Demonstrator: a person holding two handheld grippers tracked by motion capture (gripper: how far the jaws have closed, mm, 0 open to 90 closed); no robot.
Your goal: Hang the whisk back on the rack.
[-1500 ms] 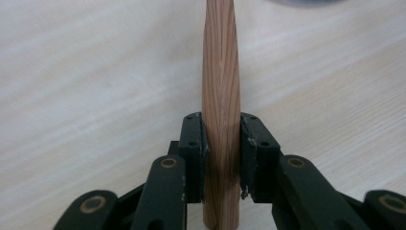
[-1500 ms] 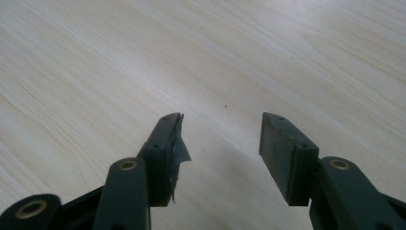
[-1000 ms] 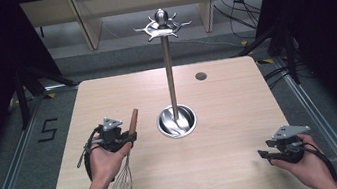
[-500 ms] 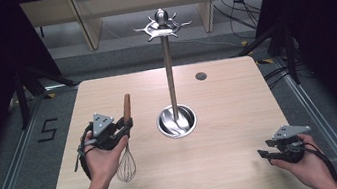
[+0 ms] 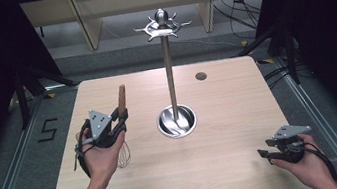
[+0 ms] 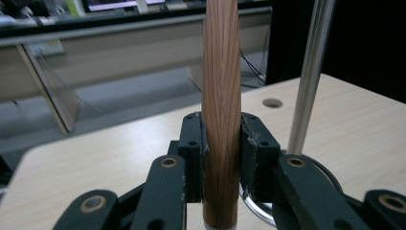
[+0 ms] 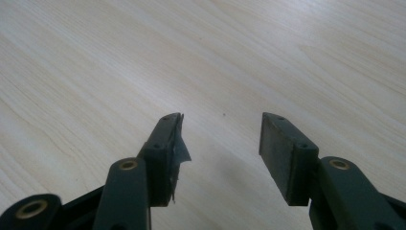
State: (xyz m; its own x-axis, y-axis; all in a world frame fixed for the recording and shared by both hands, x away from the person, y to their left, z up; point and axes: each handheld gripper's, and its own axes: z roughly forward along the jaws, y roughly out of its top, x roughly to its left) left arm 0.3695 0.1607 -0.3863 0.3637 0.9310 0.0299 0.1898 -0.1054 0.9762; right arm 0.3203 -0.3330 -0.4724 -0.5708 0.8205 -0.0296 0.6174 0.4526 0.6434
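A whisk with a wooden handle (image 5: pixel 122 96) and a wire head (image 5: pixel 124 156) is held upright above the left part of the table, handle up. My left gripper (image 5: pixel 120 118) is shut on the handle; in the left gripper view both pads press the wooden handle (image 6: pixel 220 110). A metal utensil stand (image 5: pixel 169 74) with a round base (image 5: pixel 176 121) and hooks at its top rises from the table's middle, to the right of the whisk. My right gripper (image 5: pixel 262 153) rests low near the front right corner, open with nothing between its fingers, and the right gripper (image 7: pixel 222 139) faces bare wood.
The light wooden table (image 5: pixel 230 115) has a small round hole (image 5: pixel 200 76) at the back right. Dark curtains flank both sides, and shelving stands behind the table. Cables lie on the floor at the right.
My left hand has lifted the whisk and turned it from slanted to nearly upright, with the wire head rising off the table. The right gripper has stayed put.
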